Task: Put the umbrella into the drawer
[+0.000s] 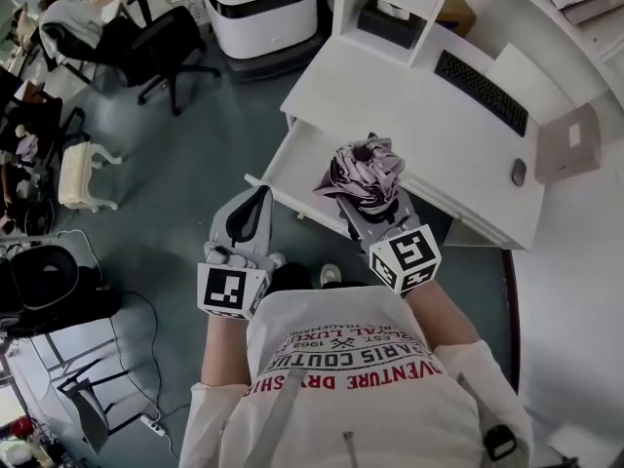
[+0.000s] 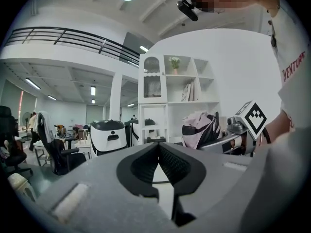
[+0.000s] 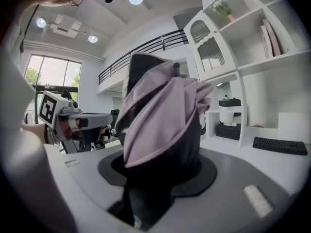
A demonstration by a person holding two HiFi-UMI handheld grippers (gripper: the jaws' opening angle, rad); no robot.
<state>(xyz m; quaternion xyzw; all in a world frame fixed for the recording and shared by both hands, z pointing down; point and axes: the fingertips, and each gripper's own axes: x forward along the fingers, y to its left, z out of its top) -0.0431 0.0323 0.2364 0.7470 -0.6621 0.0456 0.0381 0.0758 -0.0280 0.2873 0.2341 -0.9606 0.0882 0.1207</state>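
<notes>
1. Right gripper view: right claw (image 3: 160,171) clamped on the folded umbrella (image 3: 163,110), low on its dark body. Loose pink fabric above looks soft and slippery. Likely light; grip the stiff core.
2. Left gripper view: left claw (image 2: 158,147) pinched closed, empty.
3. Head view alone shows the open drawer (image 1: 302,169) under the white table (image 1: 390,96). Umbrella hangs over it, not in yet.

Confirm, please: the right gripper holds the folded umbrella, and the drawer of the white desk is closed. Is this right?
Not quite. The drawer of the white desk is open, pulled out toward the person; the head view shows it. The right gripper does hold the folded umbrella.
</notes>
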